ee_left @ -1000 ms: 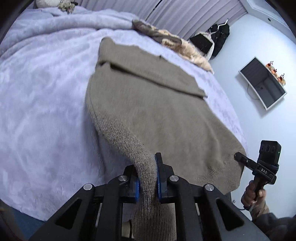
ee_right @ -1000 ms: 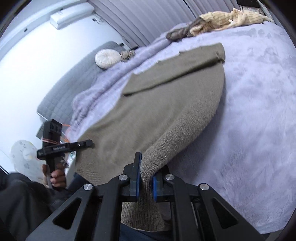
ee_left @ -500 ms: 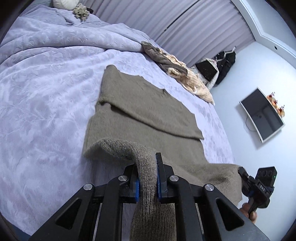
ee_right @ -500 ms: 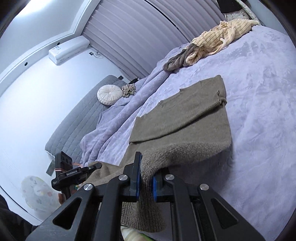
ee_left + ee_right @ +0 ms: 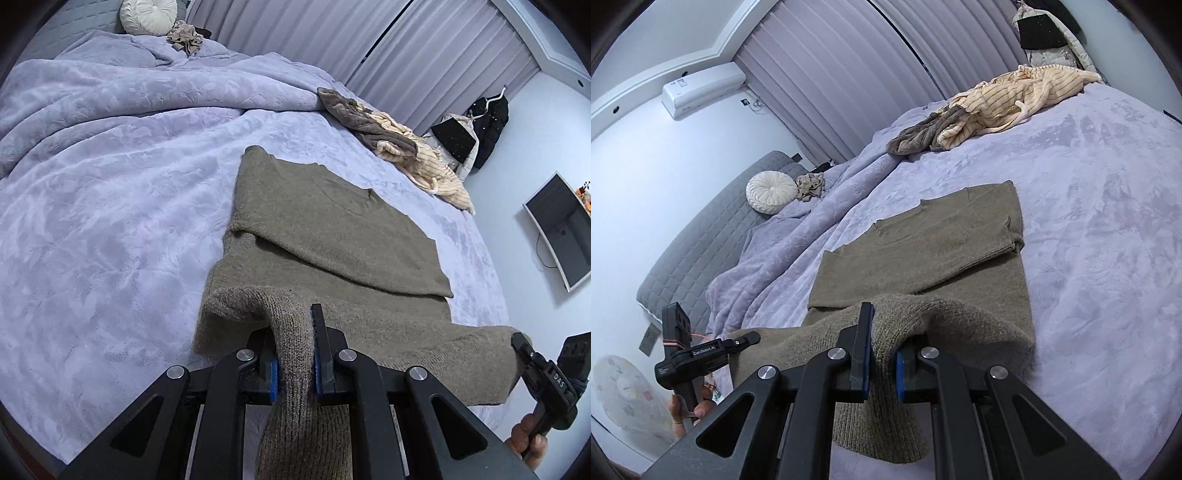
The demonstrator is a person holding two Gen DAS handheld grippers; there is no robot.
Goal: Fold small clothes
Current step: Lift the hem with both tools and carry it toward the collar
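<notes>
An olive-brown knit sweater [image 5: 332, 229] lies on the lilac bed, its sleeves folded across the upper body; it also shows in the right wrist view [image 5: 934, 251]. My left gripper [image 5: 294, 354] is shut on the sweater's bottom hem at its left corner and holds it lifted above the body. My right gripper [image 5: 880, 358] is shut on the hem's right corner, also lifted. The hem hangs between them. Each gripper shows in the other's view: right gripper [image 5: 539, 373], left gripper [image 5: 701, 354].
A heap of cream striped and grey-brown clothes [image 5: 399, 144] lies at the bed's far edge, also in the right wrist view [image 5: 993, 107]. A round white cushion [image 5: 771, 192] sits by the grey headboard. A wall screen [image 5: 561, 229] hangs right.
Both grippers have lifted the sweater's hem and carried it forward over the body toward the collar. The flat part of the sweater now looks shorter.
</notes>
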